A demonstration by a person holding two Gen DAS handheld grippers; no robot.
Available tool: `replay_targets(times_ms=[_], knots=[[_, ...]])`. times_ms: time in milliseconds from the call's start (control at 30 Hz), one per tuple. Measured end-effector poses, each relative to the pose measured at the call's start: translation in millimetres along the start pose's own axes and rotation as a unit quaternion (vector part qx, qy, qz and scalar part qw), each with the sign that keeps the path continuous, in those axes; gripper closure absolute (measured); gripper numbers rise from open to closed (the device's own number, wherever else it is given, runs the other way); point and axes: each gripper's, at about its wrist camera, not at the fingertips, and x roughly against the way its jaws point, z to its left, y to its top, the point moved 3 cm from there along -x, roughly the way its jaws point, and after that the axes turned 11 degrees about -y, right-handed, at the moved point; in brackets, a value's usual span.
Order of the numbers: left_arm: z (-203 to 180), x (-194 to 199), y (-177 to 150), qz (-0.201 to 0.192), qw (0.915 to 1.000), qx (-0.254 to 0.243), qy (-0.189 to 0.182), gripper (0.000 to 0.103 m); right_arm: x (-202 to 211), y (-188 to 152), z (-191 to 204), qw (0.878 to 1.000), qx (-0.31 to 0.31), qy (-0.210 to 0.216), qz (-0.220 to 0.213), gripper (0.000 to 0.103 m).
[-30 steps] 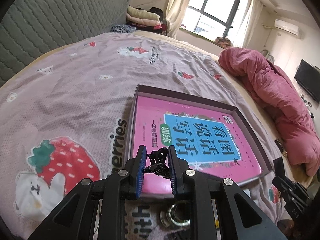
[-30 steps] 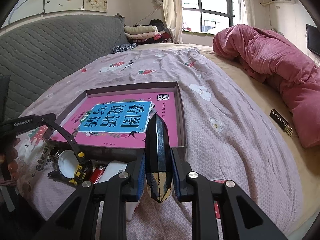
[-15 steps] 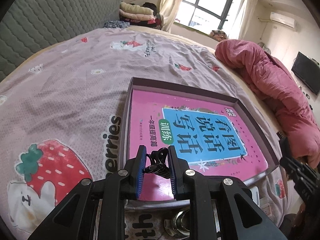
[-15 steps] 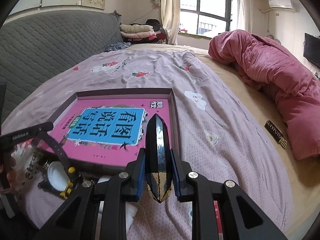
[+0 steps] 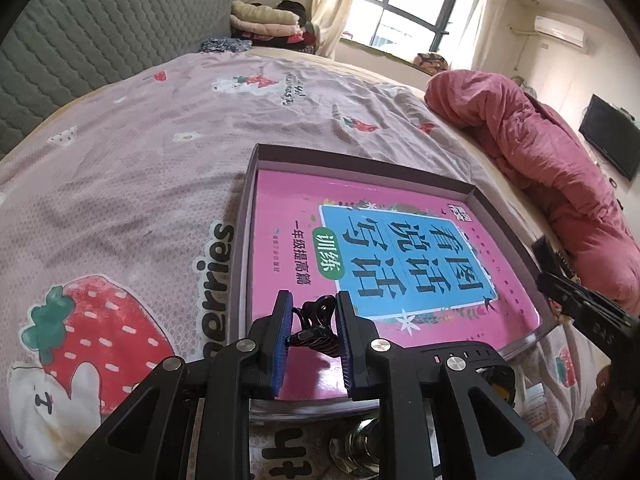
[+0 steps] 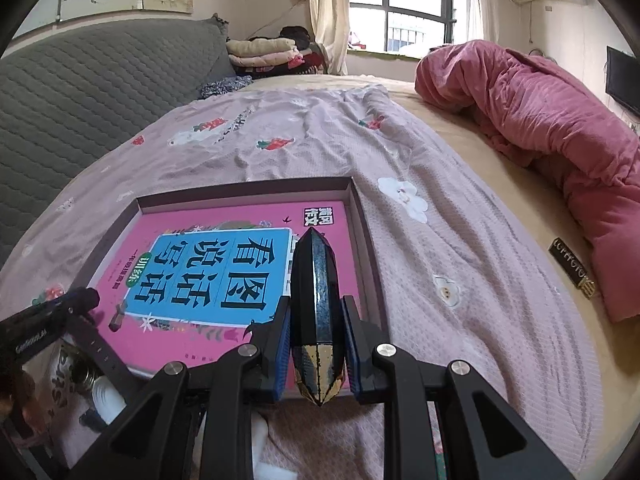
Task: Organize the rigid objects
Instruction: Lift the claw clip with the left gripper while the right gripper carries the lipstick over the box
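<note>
Both tongs are gripping something over a bed: the left gripper (image 5: 313, 322) is squeezing a small black coiled cord (image 5: 316, 326) between its blue pads, and the right gripper (image 6: 316, 334) is clamping a dark faceted case (image 6: 316, 300) with a gold lower end, standing lengthwise between its fingers. Both are hovering over the near edge of a shallow purple box (image 5: 362, 168), which is lying on the pink strawberry-print sheet (image 5: 120, 184) and holding a pink book (image 5: 384, 256) with a blue title panel. Small loose items, among them a metal nut (image 5: 360, 446), are lying just beside the box's near edge. A rumpled red quilt (image 6: 540, 120) is lying well apart on the right.
</note>
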Motion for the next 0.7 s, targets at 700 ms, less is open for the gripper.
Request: replay_targets(times_ms=[700], knots=[[2,-3,2,-0.01,0.9999,0.002,0.005,0.081,-32,-11,6,0.998,0.025,-0.035,0.048,0.08]])
